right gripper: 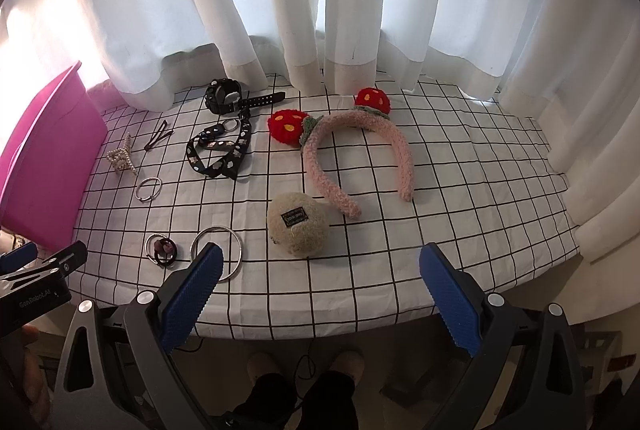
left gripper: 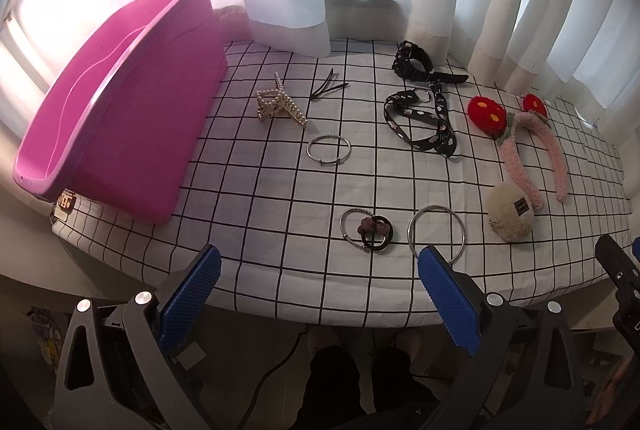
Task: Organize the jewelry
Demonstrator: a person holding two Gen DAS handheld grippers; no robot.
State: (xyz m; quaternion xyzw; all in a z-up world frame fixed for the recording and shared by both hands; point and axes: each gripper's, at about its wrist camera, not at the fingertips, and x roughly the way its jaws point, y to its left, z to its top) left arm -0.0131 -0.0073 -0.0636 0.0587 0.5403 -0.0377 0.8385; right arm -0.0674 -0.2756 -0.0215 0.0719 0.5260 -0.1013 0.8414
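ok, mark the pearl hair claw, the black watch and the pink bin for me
pearl hair claw [left gripper: 280, 105], left wrist view, on its pearl-studded body
black watch [right gripper: 224, 96], right wrist view, on the case
pink bin [left gripper: 132, 134], left wrist view, on its outer side wall

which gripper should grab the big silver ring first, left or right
Left, probably. The big silver ring lies just ahead of the open left gripper, touching its right fingertip in view, and the pink bin is on that side. The right gripper faces the beige pouch.
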